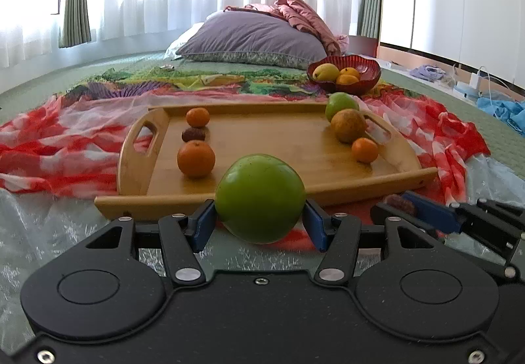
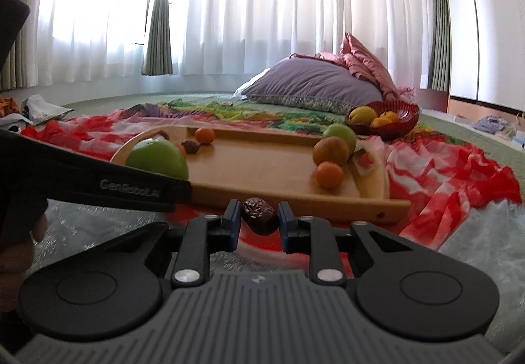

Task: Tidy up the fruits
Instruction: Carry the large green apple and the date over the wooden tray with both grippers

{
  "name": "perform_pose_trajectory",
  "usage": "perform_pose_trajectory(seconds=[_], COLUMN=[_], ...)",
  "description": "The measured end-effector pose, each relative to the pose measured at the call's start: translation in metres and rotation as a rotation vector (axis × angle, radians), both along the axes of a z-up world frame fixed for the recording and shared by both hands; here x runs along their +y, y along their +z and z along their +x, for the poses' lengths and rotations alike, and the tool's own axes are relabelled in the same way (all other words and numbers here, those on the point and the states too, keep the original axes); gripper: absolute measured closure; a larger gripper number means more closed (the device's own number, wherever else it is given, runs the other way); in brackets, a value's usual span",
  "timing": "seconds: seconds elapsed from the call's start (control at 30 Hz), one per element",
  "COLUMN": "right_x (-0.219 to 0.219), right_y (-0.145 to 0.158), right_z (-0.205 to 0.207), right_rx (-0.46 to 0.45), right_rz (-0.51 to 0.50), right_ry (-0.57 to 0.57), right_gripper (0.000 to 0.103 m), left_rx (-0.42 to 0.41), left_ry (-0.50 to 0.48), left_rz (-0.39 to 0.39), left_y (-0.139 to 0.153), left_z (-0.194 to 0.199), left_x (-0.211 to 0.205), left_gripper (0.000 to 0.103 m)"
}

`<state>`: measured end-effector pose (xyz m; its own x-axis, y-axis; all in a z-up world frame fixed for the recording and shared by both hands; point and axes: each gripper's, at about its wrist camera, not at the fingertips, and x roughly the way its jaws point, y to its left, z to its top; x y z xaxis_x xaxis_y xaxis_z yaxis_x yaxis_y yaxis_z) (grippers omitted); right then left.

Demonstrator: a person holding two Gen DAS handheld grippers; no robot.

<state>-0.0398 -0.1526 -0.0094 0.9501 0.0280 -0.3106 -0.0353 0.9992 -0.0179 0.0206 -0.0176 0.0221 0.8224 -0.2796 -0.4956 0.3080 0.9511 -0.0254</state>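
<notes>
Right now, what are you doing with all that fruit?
A person is sorting fruit with two tongs. The left tongs grip a green apple, and the right tongs pinch a brown date, both just in front of the wooden tray. More fruit sits on the tray and in a red bowl.

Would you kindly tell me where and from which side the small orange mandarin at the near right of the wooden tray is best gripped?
Grip the small orange mandarin across its round middle, coming from above: the brownish pear-like fruit crowds it behind and the wooden tray wall stands close beside it.
</notes>
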Motion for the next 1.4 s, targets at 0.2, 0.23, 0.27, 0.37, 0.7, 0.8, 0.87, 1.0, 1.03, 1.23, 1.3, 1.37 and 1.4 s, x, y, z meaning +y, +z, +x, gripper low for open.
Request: perform_pose_trajectory(seconds=[0.2,0.23,0.27,0.37,0.7,0.8,0.87,1.0,1.03,1.23,1.3,1.37,1.4], right_x=[-0.01,-0.011,-0.013,-0.018,-0.03,-0.033,-0.034,-0.035,-0.035,-0.037,-0.035,-0.033,-0.033], right_y=[0.013,0.015,0.017,0.021,0.026,0.023,0.021,0.018,0.018,0.017,0.017,0.017,0.016], right_z=[0.014,0.017,0.022,0.039,0.1,0.116,0.125,0.138,0.141,0.161,0.166,0.17,0.172], right_rx=[-0.032,-0.038,-0.044,-0.046,0.021,0.052,0.066,0.083,0.087,0.119,0.124,0.131,0.135], right_rz=[0.006,0.005,0.002,0.004,0.049,0.067,0.07,0.066,0.065,0.078,0.072,0.066,0.065], right_ry=[-0.016,-0.018,-0.021,-0.029,-0.04,-0.046,-0.048,-0.049,-0.05,-0.054,-0.051,-0.047,-0.046], right_gripper=[0.075,0.075,0.075,0.075,0.075,0.075,0.075,0.075,0.075,0.075,0.075,0.075,0.075], left_rx=[-0.021,-0.025,-0.028,-0.034,-0.023,-0.01,0.0,0.016,0.017,0.044,0.051,0.058,0.063], left_ry=[0.007,0.009,0.011,0.015,0.021,0.021,0.023,0.03,0.032,0.04,0.043,0.047,0.049], left_rz=[-0.003,-0.005,-0.005,-0.005,-0.007,0.008,0.013,0.025,0.029,0.049,0.054,0.056,0.055], left_y=[0.01,0.011,0.012,0.014,0.016,0.015,0.014,0.013,0.013,0.009,0.007,0.005,0.004], left_z=[0.012,0.016,0.019,0.03,0.081,0.098,0.107,0.127,0.131,0.155,0.159,0.164,0.166], left_x=[-0.001,-0.001,-0.002,-0.004,-0.017,-0.023,-0.025,-0.027,-0.028,-0.031,-0.032,-0.032,-0.032], left_gripper=[0.048,0.048,0.048,0.048,0.048,0.048,0.048,0.048,0.048,0.048,0.048,0.048,0.048])
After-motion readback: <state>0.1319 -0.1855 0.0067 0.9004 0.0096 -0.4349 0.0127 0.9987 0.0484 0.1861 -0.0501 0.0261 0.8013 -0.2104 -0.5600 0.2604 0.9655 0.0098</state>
